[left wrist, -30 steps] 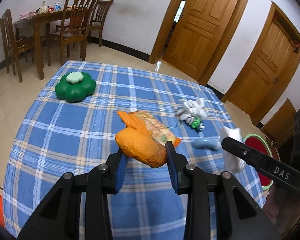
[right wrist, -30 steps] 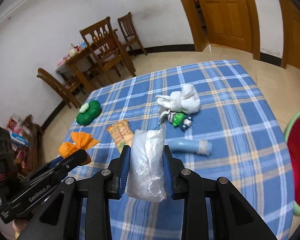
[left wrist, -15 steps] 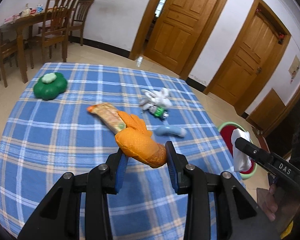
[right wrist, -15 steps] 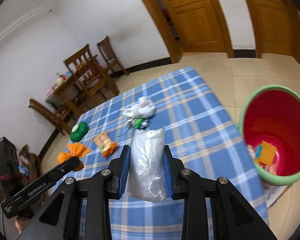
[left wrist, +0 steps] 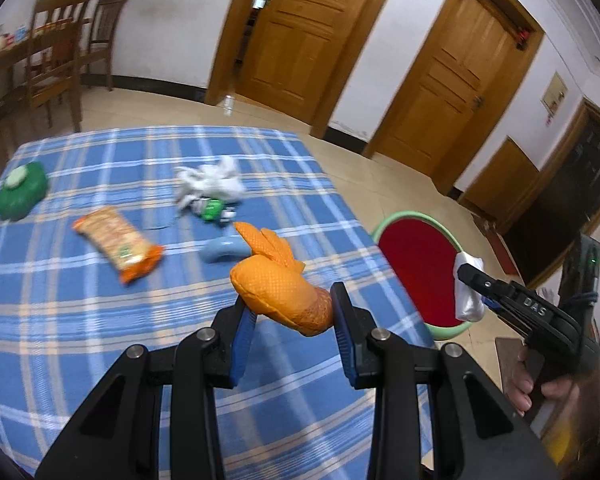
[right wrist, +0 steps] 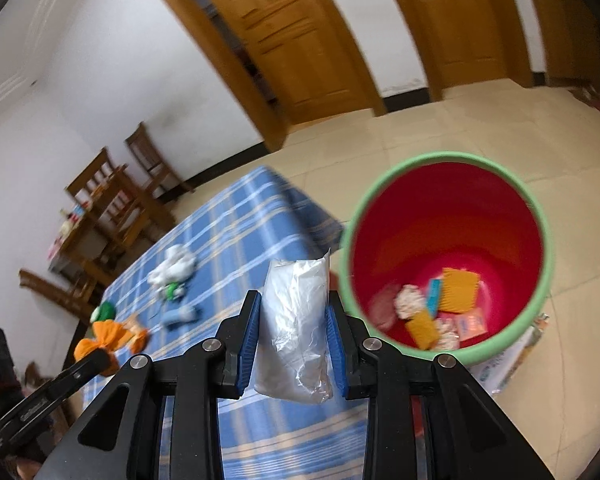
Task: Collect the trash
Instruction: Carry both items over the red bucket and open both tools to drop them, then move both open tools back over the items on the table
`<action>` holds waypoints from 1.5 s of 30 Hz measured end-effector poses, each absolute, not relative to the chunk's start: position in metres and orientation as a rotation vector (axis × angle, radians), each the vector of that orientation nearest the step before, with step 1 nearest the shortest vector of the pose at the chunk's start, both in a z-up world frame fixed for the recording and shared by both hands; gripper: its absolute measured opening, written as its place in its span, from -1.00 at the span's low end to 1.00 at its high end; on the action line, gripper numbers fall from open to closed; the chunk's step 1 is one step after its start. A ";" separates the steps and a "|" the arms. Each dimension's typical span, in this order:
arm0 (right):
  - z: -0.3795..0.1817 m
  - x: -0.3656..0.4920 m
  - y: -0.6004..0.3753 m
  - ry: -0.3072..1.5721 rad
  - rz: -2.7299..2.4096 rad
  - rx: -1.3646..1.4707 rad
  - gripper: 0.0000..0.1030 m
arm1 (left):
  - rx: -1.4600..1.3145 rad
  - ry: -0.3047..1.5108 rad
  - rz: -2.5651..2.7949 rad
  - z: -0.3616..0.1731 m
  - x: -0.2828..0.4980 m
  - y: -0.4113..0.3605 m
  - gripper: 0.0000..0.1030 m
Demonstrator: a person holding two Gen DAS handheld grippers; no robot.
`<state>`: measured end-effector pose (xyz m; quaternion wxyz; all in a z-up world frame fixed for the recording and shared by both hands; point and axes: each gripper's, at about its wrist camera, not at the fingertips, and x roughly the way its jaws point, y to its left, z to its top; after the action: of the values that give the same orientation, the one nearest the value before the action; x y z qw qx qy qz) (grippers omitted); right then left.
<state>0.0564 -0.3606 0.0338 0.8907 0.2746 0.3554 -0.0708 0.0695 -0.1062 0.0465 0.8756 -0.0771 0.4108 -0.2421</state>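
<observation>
Orange mesh, a balled-up glove, sits clamped in the left gripper above the near part of the blue plaid tablecloth. The right gripper is closed on a crumpled clear plastic bag, held just beside the rim of the red bin with its green lip. The step in hand looks like the carry to the bin; next, each load needs to be brought over the mouth and let go. Inside the bin lie yellow and orange wrappers and what may be wadded tissue, though blur makes that uncertain. A snack packet waits on the cloth.
</observation>
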 end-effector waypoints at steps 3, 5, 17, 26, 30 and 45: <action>0.025 0.055 -0.382 0.746 -0.191 0.596 -0.37 | -0.134 0.869 -0.546 0.045 0.076 -0.130 -0.28; 0.019 0.055 -0.394 0.755 -0.210 0.604 -0.34 | -0.120 0.880 -0.569 0.044 0.080 -0.144 -0.28; -0.004 0.055 -0.451 0.755 -0.299 0.647 -0.27 | 0.009 0.928 -0.692 0.032 0.097 -0.235 -0.28; 0.001 0.028 -0.476 0.704 -0.347 0.675 -0.21 | 0.092 0.973 -0.775 0.012 0.097 -0.297 -0.28; -0.002 0.019 -0.488 0.691 -0.368 0.709 -0.20 | 0.139 0.994 -0.799 0.003 0.096 -0.321 -0.28; -0.009 0.007 -0.495 0.686 -0.378 0.754 -0.20 | 0.139 1.004 -0.791 0.000 0.102 -0.335 -0.01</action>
<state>0.0069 -0.4949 -0.0090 0.8558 0.3586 0.3265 -0.1800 0.1024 -0.3354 0.0000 0.8004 0.0650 0.4679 -0.3690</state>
